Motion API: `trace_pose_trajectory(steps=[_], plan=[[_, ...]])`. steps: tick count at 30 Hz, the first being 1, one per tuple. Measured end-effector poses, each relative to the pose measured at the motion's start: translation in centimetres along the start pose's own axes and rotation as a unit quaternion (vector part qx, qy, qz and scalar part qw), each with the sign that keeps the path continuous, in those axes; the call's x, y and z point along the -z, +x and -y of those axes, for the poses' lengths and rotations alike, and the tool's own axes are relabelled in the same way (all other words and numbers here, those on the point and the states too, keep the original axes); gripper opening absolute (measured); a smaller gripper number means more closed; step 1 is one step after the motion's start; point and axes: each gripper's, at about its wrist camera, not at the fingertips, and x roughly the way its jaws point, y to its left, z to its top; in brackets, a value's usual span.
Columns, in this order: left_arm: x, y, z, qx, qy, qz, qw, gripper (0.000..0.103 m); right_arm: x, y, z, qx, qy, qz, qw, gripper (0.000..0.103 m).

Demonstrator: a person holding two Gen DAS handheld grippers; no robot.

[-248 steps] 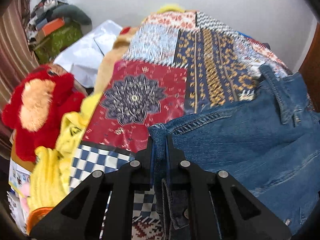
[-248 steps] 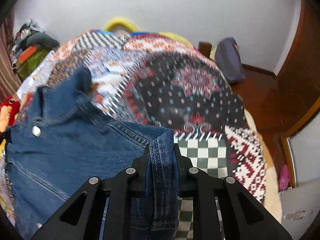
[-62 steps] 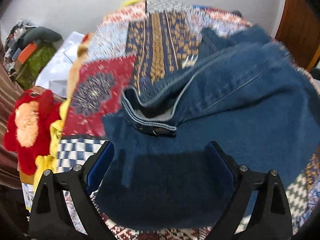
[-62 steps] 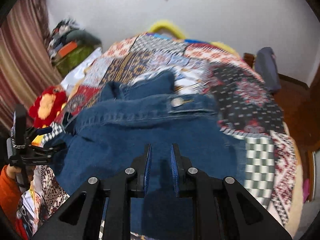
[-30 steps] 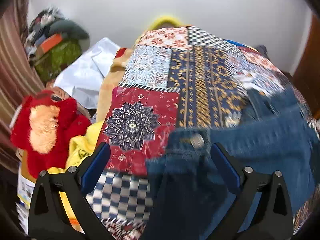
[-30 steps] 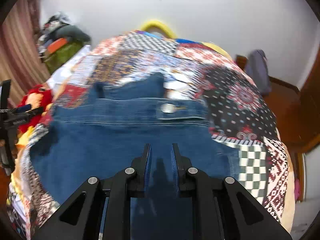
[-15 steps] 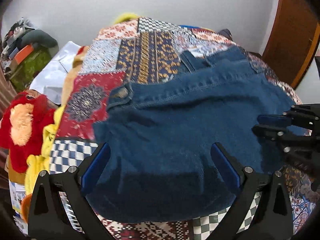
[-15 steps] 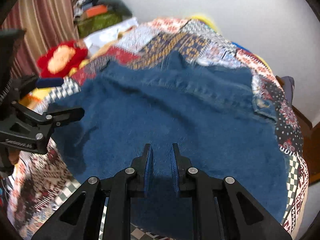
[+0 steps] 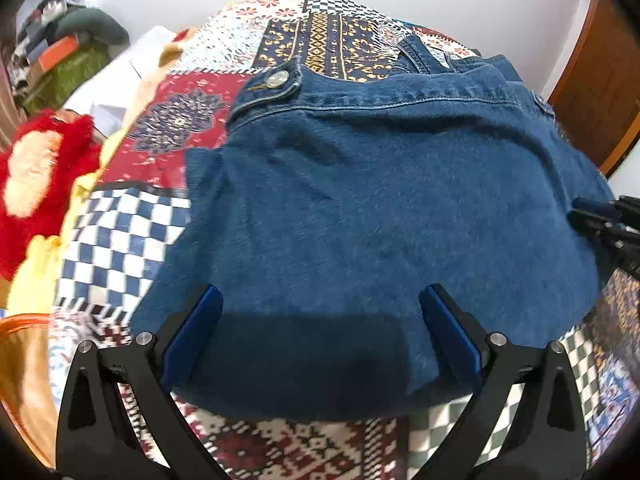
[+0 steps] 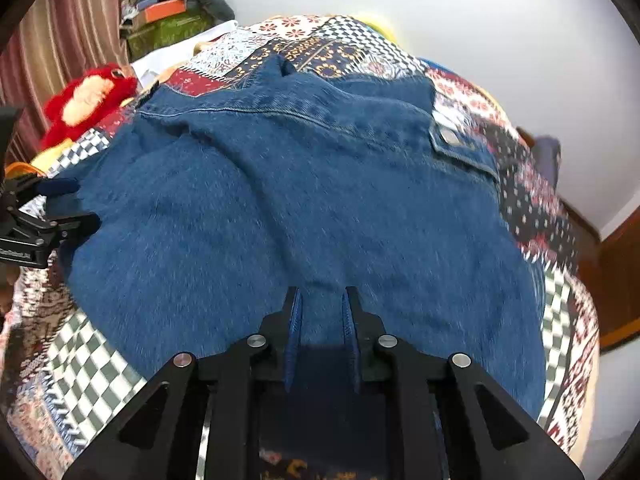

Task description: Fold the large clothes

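My left gripper (image 9: 320, 312): angled steeply downward, jaws spread wide, blue pads (image 9: 192, 332) well apart, nothing pinched. My right gripper (image 10: 320, 312): angled steeply downward, jaws drawn almost together, narrow gap between pads (image 10: 294, 332), nothing pinched.

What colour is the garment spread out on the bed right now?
Blue denim: the jacket with metal snap buttons, clearest in the left wrist view.

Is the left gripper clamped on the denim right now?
No: the left gripper stands wide open over the denim jacket, its blue pads far apart and pinching no fabric.
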Motion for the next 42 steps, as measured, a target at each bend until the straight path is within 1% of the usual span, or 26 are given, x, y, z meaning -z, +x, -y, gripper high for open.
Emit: trace_pose_trajectory(steps=[2, 3, 4, 6, 7, 8, 10, 13, 16, 20, 22, 24, 27, 29, 30, 32, 33, 35, 36, 37, 39, 41, 42], plan=[[0.5, -0.6, -0.1, -0.018, 0.009, 0.003, 0.9998, 0.102, 0.5, -0.4, 0.6, 0.013, 0.009, -0.005, 1.000, 0.017], [0.7, -0.9, -0.3, -0.025, 0.010, 0.003, 0.9996, 0.102, 0.8, -0.5, 0.9, 0.033, 0.007, -0.009, 0.999, 0.017], [1.0, -1.0, -0.8, -0.030, 0.010, 0.002, 0.9995, 0.102, 1.2, -0.7, 1.2, 0.045, 0.005, -0.010, 0.999, 0.017], [1.4, -1.3, -1.4, -0.039, 0.010, -0.003, 0.9992, 0.102, 1.8, -1.1, 1.9, 0.044, 0.009, -0.012, 0.999, 0.017], [1.7, -1.4, -1.9, -0.050, 0.010, -0.004, 0.9987, 0.102, 2.2, -1.5, 2.3, 0.039, 0.013, -0.012, 0.999, 0.017], [2.0, -1.7, -2.3, -0.049, 0.007, -0.005, 0.9988, 0.102, 2.5, -1.7, 2.7, 0.034, 0.016, -0.010, 0.999, 0.017], [2.9, -2.3, -3.4, -0.055, -0.014, -0.006, 0.9984, 0.102, 3.1, -2.3, 3.0, 0.051, 0.021, -0.008, 0.998, 0.017], [3.9, -3.0, -5.5, -0.069, -0.049, -0.009, 0.9964, 0.102, 4.1, -3.0, 3.1, 0.099, 0.009, -0.012, 0.995, 0.017], [5.3, -3.6, -7.8, -0.073, -0.086, -0.016, 0.9935, 0.102, 5.0, -4.1, 3.9, 0.083, 0.026, -0.015, 0.996, 0.017], [7.1, -5.2, -9.2, -0.076, -0.110, -0.006, 0.9910, 0.102, 5.8, -5.6, 4.9, 0.094, 0.055, -0.023, 0.994, 0.018], [7.8, -6.2, -9.1, -0.061, -0.120, 0.007, 0.9909, 0.102, 6.1, -6.3, 5.4, 0.088, 0.074, -0.036, 0.993, 0.018], [8.3, -7.0, -8.7, -0.033, -0.130, 0.018, 0.9907, 0.102, 6.3, -6.9, 5.5, 0.059, 0.090, -0.038, 0.993, 0.018], [8.4, -6.8, -7.6, 0.031, -0.153, 0.025, 0.9874, 0.102, 6.2, -7.8, 4.8, 0.026, 0.105, -0.028, 0.994, 0.018], [8.2, -6.2, -6.7, 0.082, -0.172, 0.030, 0.9812, 0.102, 6.0, -8.1, 4.2, 0.013, 0.106, -0.020, 0.994, 0.018], [8.1, -5.7, -6.3, 0.110, -0.181, 0.031, 0.9769, 0.102, 5.7, -8.2, 3.6, 0.006, 0.103, -0.015, 0.995, 0.018], [7.6, -5.0, -5.7, 0.147, -0.197, 0.028, 0.9689, 0.102, 4.9, -7.7, 2.7, -0.001, 0.099, -0.010, 0.995, 0.018], [7.4, -4.4, -5.6, 0.166, -0.208, 0.025, 0.9636, 0.102, 4.5, -7.3, 2.2, -0.005, 0.094, -0.009, 0.995, 0.018], [7.2, -2.9, -5.4, 0.208, -0.238, 0.016, 0.9485, 0.102, 4.0, -6.6, 1.6, -0.011, 0.090, -0.009, 0.996, 0.018], [7.1, -2.0, -5.5, 0.229, -0.256, 0.013, 0.9392, 0.102, 3.7, -6.1, 1.3, -0.017, 0.089, -0.011, 0.996, 0.018], [7.0, -1.2, -5.7, 0.242, -0.269, 0.011, 0.9322, 0.102, 3.5, -5.7, 1.1, -0.022, 0.089, -0.014, 0.996, 0.018], [6.8, 0.1, -5.9, 0.260, -0.289, 0.020, 0.9214, 0.101, 3.2, -4.5, 1.0, -0.031, 0.090, -0.023, 0.995, 0.018], [6.4, 1.1, -6.3, 0.269, -0.300, 0.030, 0.9149, 0.101, 3.0, -3.6, 0.8, -0.034, 0.091, -0.029, 0.995, 0.018], [6.2, 1.9, -6.5, 0.278, -0.311, 0.032, 0.9085, 0.100, 2.9, -3.3, 0.9, -0.034, 0.094, -0.025, 0.995, 0.018]])
